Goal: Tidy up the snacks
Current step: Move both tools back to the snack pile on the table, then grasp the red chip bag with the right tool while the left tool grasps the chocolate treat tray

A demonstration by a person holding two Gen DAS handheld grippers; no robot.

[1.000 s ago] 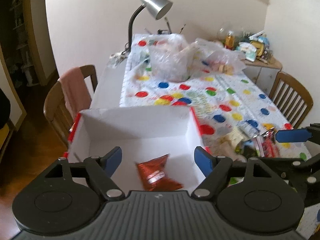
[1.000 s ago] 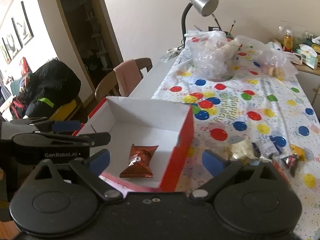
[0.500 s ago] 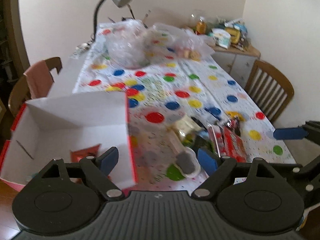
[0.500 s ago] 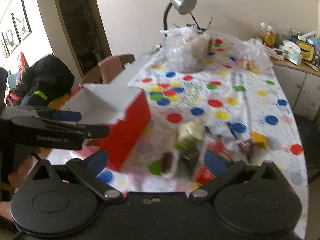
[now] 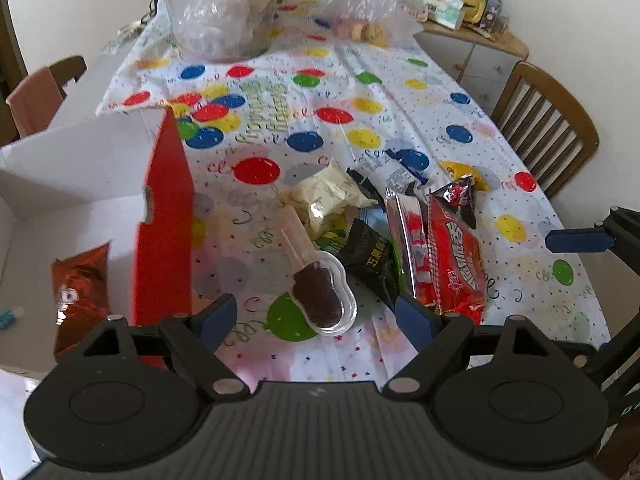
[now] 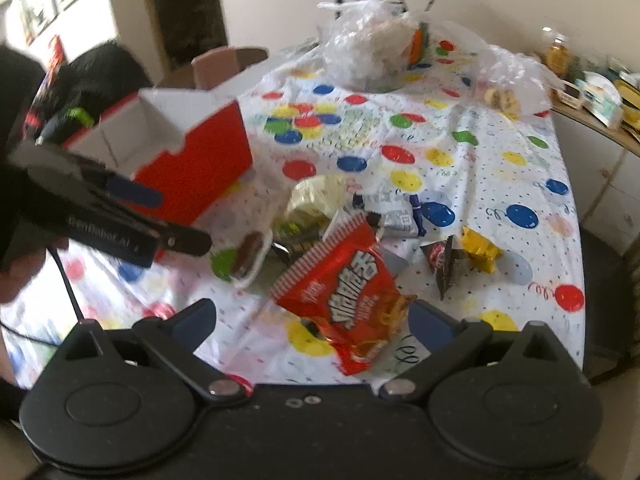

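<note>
A red and white box stands at the left of the table with a copper foil packet inside. To its right lies a pile of snacks. My left gripper hangs open just above a chocolate lollipop in a clear shell, without touching it. My right gripper is open over a red snack bag that lies between its fingers, and the pads do not press it. A cream bag, a black packet and a yellow packet lie in the same pile.
Clear plastic bags fill the far end of the spotted tablecloth. A wooden chair stands on the right, and another with a pink cloth on the left. A cluttered sideboard is at the back right.
Both views have swung from the box to the snack pile on its right and dropped closer to the table. The box now sits at the left. Both grippers stay open.
</note>
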